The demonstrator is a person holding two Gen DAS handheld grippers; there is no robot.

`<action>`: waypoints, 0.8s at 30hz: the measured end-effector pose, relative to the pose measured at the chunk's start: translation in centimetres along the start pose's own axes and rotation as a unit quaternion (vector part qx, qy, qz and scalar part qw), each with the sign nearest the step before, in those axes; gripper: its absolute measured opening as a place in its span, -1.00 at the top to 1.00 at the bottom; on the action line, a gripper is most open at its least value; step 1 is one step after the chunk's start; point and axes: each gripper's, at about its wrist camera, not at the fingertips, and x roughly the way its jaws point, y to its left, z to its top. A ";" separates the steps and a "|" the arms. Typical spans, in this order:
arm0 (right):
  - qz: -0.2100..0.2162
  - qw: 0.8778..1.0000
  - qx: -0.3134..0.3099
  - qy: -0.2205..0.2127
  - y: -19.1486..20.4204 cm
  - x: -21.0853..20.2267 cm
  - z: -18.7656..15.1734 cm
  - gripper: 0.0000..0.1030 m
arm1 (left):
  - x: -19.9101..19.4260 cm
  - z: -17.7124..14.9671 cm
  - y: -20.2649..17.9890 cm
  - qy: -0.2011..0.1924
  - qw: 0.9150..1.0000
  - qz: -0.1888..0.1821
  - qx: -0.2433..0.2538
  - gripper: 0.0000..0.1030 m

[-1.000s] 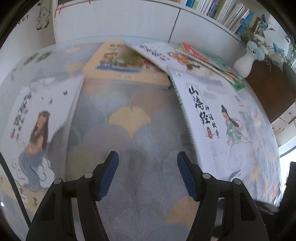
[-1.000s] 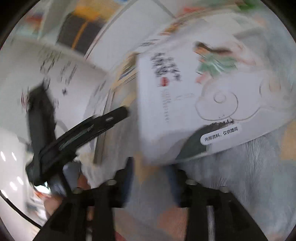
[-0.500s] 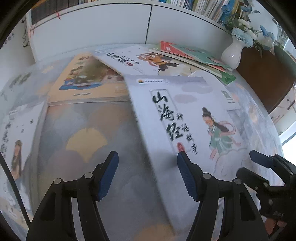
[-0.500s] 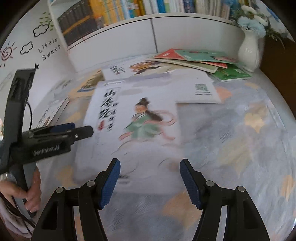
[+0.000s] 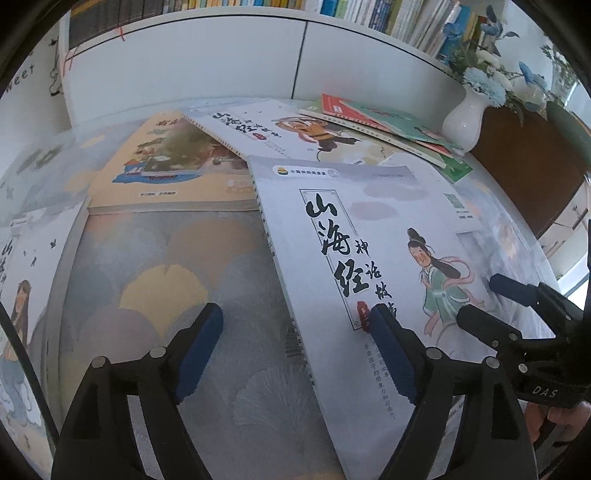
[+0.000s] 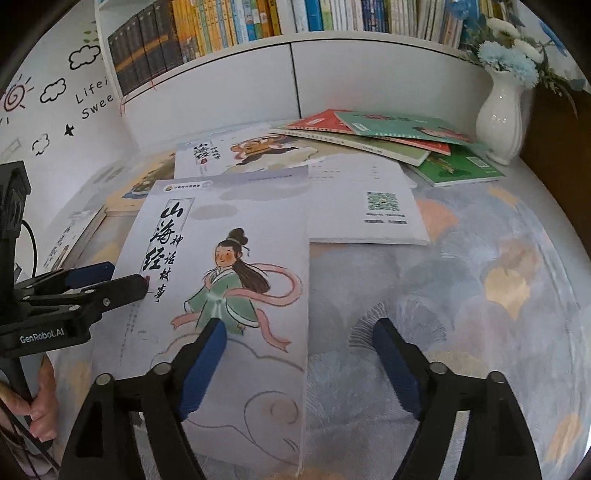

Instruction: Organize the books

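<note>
the white book with the green-robed girl (image 6: 229,295) lies flat on the desk (image 6: 480,295) at the centre-left of the right wrist view, its top edge overlapping a plain white book with a green code square (image 6: 369,206). we read it as just set down, since both tools are letting go. the left tool (image 5: 295,350) is opening, its right pad hanging over the cover and its left pad over bare cloth, nothing pinched between them. the right tool (image 6: 299,365) is opening too, straddling the book's right edge, gripping nothing.

farther out, the rest looks unsorted. a monkey-cover book (image 6: 251,151) sits at upper centre, a yellow book (image 5: 173,166) lies left of it, and a fanned heap of red and green books (image 6: 388,136) spreads toward the white vase (image 6: 502,110) at upper right. another white book (image 5: 33,280) lies at the left edge of the left wrist view. above, the shelf (image 6: 258,22) is already full of upright books.

we judge the job barely begun: no neat stack yet, most books still scattered.
</note>
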 end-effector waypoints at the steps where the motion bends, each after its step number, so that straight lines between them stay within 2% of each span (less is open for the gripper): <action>1: -0.001 1.000 -0.001 0.000 0.1 0.0 -0.1 -0.61 | 0.1 0.0 -0.1 0.000 1.000 -0.001 0.006 -0.68; 7: 0.006 1.000 0.005 -0.007 -0.1 -0.1 -0.3 -0.63 | 0.1 -0.1 -0.2 -0.003 1.000 -0.002 0.011 -0.70; 15: -0.004 1.000 -0.004 -0.004 0.0 -0.1 -0.4 -0.63 | 0.1 -0.2 -0.3 -0.006 1.000 -0.003 0.015 -0.71; 19: 0.003 1.000 0.002 -0.006 -0.3 0.0 -0.3 -0.63 | 0.3 -0.2 -0.7 0.001 0.999 -0.010 0.031 -0.79; 22: 0.028 1.000 0.008 -0.007 -0.6 -0.1 -0.4 -0.71 | 0.2 -0.2 -0.8 0.002 0.999 -0.012 0.032 -0.79; 24: 0.078 0.997 0.005 -0.009 -0.6 -0.2 -0.3 -0.73 | 0.3 -0.2 -1.0 0.009 0.999 -0.025 0.037 -0.79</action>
